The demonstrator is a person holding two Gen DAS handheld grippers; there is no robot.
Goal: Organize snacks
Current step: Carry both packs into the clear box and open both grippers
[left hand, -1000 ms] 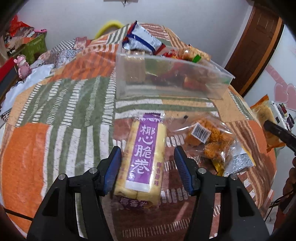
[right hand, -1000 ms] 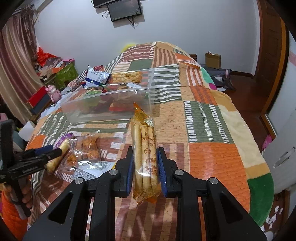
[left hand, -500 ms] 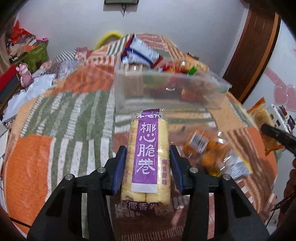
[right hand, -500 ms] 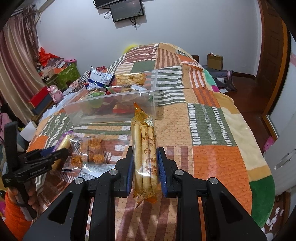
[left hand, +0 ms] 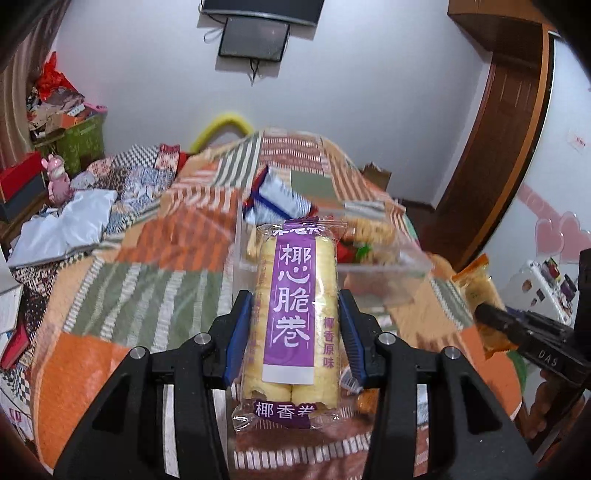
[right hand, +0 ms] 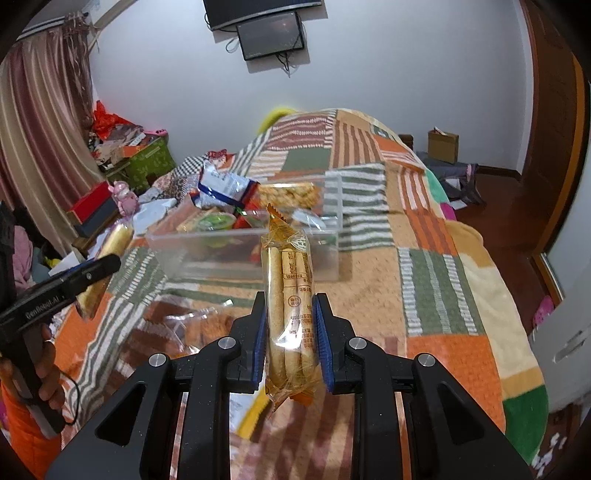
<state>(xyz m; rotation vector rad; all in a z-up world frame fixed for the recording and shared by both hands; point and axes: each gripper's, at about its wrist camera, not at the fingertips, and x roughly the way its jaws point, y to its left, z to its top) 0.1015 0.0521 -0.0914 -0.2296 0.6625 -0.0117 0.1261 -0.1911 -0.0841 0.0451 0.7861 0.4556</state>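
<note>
- The left gripper (left hand: 295, 339) is clamping a purple-labelled pack of egg rolls (left hand: 295, 314) between its blue pads, the jaws having just been closing onto it; the pack is sitting upright between them, off the blanket
- The right gripper (right hand: 290, 339) is squeezing an orange-wrapped pack of biscuit sticks (right hand: 290, 317) with its jaws nearly together, the pack standing on end in the grip
- In the right wrist view, the left gripper is showing at the left edge, with a hand (right hand: 44, 369) wrapping around its handle
- A clear plastic bin (right hand: 243, 254) is resting on the patchwork blanket (right hand: 436, 295) ahead of both grippers, and it is holding several snacks, among them a tray of golden crackers (right hand: 288, 194) at its far side
- A silver and blue snack bag (left hand: 277, 201) is lying at the far edge of the bin; whether it is inside or just behind it is unclear
- A clear bag of fried snacks (right hand: 199, 328) is lying on the blanket between the two grippers, blurred in this view
- A screen (right hand: 271, 35) is hanging on the white wall beyond the bed
</note>
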